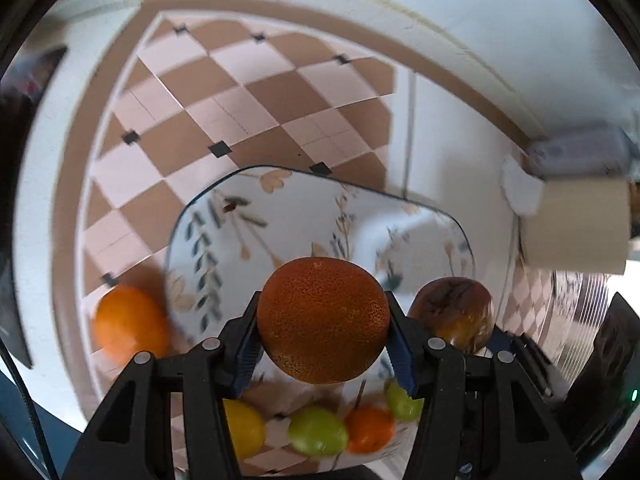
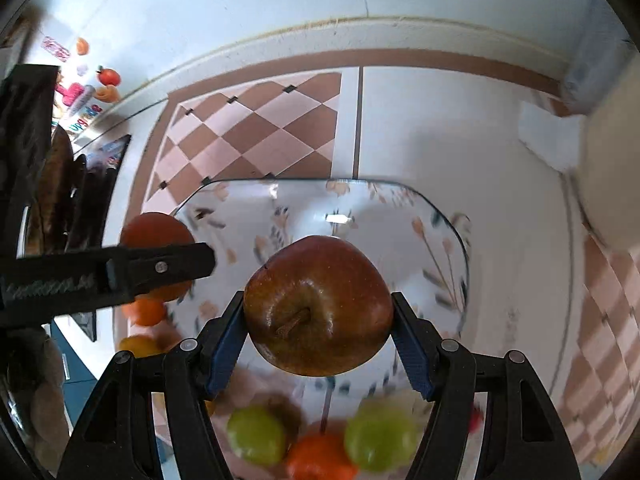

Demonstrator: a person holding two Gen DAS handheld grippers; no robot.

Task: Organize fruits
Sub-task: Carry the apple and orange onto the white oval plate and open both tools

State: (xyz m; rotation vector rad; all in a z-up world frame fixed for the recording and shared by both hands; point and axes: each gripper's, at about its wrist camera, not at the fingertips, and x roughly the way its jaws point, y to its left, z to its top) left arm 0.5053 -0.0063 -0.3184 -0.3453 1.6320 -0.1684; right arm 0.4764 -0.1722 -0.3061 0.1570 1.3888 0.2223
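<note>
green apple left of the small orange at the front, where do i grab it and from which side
Grip the green apple across its round middle, coming from above. The small orange sits close on its right, so set the fingers front to back. Both grippers are full now: left holds an orange, right a red apple.

Dark orange, pebbled orange, red-brown apple with yellowish blush, white tray printed with muted leaf sprigs, table checkered pink and brown, yellow-green limes

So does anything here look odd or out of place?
Nothing is spilled or damaged. The tray holds no fruit yet; loose fruit lies beside it. The left gripper grips an orange, the right gripper an apple.
</note>
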